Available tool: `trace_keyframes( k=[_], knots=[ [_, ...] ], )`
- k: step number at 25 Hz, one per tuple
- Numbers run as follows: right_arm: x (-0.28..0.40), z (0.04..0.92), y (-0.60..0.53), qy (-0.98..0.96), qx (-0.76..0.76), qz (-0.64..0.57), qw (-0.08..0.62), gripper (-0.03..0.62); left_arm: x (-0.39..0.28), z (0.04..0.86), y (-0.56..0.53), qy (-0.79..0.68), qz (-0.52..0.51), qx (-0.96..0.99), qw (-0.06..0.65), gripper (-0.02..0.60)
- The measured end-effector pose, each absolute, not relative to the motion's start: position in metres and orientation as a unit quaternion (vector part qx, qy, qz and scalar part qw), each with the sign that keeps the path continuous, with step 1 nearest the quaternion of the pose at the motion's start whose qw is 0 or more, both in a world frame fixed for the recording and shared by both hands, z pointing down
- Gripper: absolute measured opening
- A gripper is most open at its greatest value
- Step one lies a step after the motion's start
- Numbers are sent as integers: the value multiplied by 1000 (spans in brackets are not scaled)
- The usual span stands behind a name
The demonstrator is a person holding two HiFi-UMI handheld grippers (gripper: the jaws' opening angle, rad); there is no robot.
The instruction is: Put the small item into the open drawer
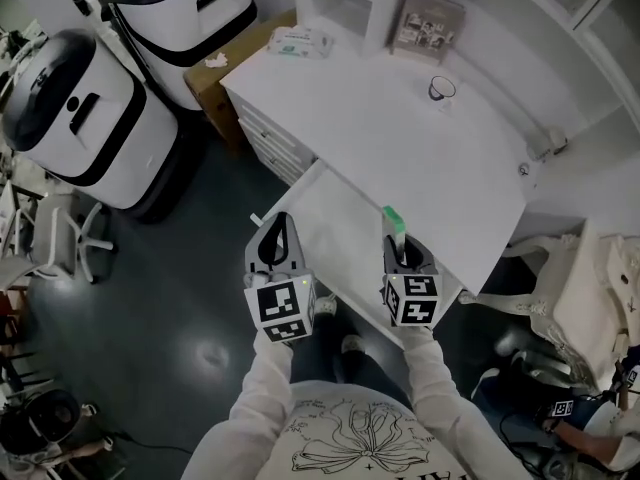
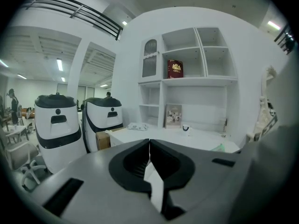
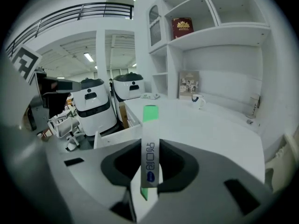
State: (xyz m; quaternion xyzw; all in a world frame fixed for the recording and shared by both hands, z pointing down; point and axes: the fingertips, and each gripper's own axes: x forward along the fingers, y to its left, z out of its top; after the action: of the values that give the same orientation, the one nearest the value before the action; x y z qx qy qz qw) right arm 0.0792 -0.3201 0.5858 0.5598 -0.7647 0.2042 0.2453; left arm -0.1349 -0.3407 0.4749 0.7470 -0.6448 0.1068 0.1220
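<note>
The small item is a narrow white box with a green end and blue print. My right gripper is shut on it, and its green tip sticks out forward over the open drawer. This white drawer is pulled out from under the desk, and its corner also shows in the right gripper view. My left gripper hovers over the drawer's left edge. In the left gripper view the left gripper has its jaws touching with nothing between them.
On the desk stand a mug, a framed picture and a tissue pack. Two white machines with black bands and a cardboard box stand to the left. A chair is lower left.
</note>
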Motion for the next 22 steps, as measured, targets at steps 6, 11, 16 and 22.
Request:
trace_keyframes(
  k=[6, 11, 16, 22],
  knots=[
    [67, 642, -330, -760, 529, 239, 293, 88, -136, 495, -355, -642, 109, 747, 134, 5],
    [62, 690, -331, -748, 504, 270, 337, 89, -134, 504, -362, -638, 109, 751, 131, 5],
    [67, 735, -333, -731, 489, 280, 385, 89, -136, 514, -364, -640, 114, 747, 137, 5],
    [70, 766, -331, -714, 471, 301, 422, 89, -142, 522, -359, -644, 120, 742, 142, 5]
  ],
)
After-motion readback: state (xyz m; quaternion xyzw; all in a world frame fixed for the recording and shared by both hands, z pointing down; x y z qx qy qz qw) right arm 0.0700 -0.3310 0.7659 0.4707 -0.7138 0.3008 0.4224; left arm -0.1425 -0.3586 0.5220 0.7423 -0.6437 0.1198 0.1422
